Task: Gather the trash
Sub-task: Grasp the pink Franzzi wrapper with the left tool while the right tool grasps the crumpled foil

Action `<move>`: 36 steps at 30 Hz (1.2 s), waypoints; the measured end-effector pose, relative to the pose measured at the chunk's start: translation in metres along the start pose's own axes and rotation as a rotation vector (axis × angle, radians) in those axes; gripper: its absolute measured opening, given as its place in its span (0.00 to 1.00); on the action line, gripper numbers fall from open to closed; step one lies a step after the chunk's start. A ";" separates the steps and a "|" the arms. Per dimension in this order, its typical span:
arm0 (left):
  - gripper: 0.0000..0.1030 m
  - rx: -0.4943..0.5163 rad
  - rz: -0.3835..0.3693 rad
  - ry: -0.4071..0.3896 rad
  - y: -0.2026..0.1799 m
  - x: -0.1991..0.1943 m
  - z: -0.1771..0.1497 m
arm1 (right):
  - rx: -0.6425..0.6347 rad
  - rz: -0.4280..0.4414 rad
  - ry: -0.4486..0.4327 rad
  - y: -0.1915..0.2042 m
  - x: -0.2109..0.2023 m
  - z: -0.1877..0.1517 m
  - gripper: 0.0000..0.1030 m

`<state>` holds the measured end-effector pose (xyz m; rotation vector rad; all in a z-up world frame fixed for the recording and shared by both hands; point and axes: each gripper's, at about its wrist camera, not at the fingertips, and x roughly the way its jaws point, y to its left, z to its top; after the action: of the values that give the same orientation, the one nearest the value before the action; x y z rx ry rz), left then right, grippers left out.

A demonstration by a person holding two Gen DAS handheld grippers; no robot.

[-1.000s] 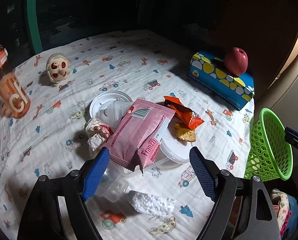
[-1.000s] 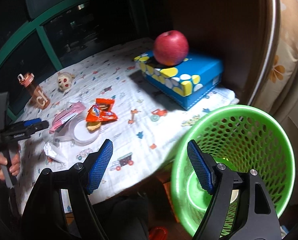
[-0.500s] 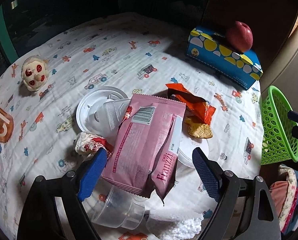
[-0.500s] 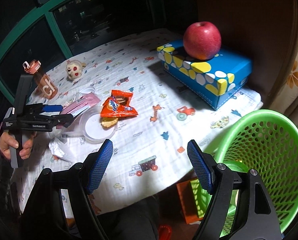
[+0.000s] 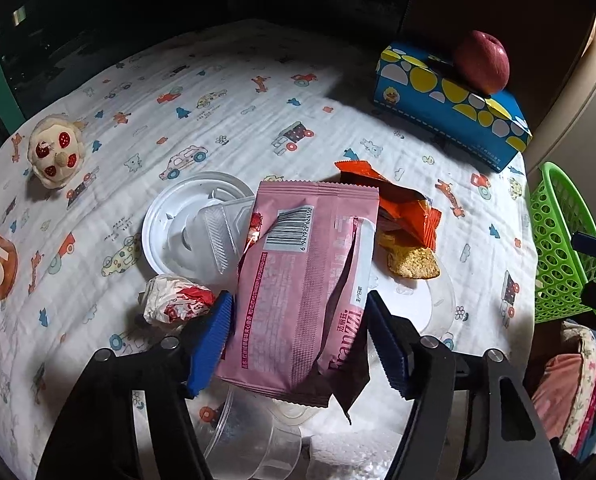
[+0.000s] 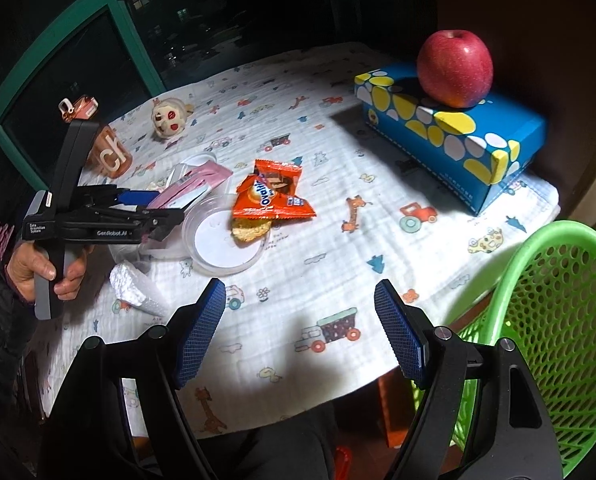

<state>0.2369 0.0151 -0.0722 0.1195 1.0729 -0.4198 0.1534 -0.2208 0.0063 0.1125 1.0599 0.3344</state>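
Closing in from both sides, the left gripper (image 5: 298,336) has its blue pads against the edges of the pink wrapper (image 5: 305,280); its jaws have just been narrowing and now clench that wrapper, which lies over a white lid (image 5: 186,224) and a clear cup (image 5: 250,440). Just beside it sit a crumpled wrapper (image 5: 176,298), an orange packet (image 5: 401,208) and a cracker (image 5: 413,262) on the patterned cloth (image 5: 218,120). The right gripper (image 6: 299,330) hangs released over the table's near edge, nothing between its jaws. The green basket (image 6: 545,320) stands off the table, right of that gripper. An apple (image 6: 453,68) rests on the blue box (image 6: 457,140).
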 end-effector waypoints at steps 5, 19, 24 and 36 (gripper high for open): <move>0.50 -0.007 -0.003 -0.031 0.001 -0.010 -0.001 | -0.025 0.023 0.012 0.012 0.004 -0.003 0.74; 0.44 -0.069 0.005 -0.134 0.017 -0.062 -0.003 | -0.169 0.172 0.058 0.086 0.033 -0.013 0.74; 0.44 -0.094 0.016 -0.158 0.026 -0.079 -0.007 | -0.212 0.232 0.081 0.116 0.055 -0.016 0.73; 0.44 -0.131 0.012 -0.185 0.038 -0.100 -0.021 | -0.319 0.227 0.111 0.159 0.102 -0.019 0.53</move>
<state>0.1932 0.0835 0.0011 -0.0288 0.9135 -0.3419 0.1478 -0.0394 -0.0490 -0.0728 1.0923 0.7174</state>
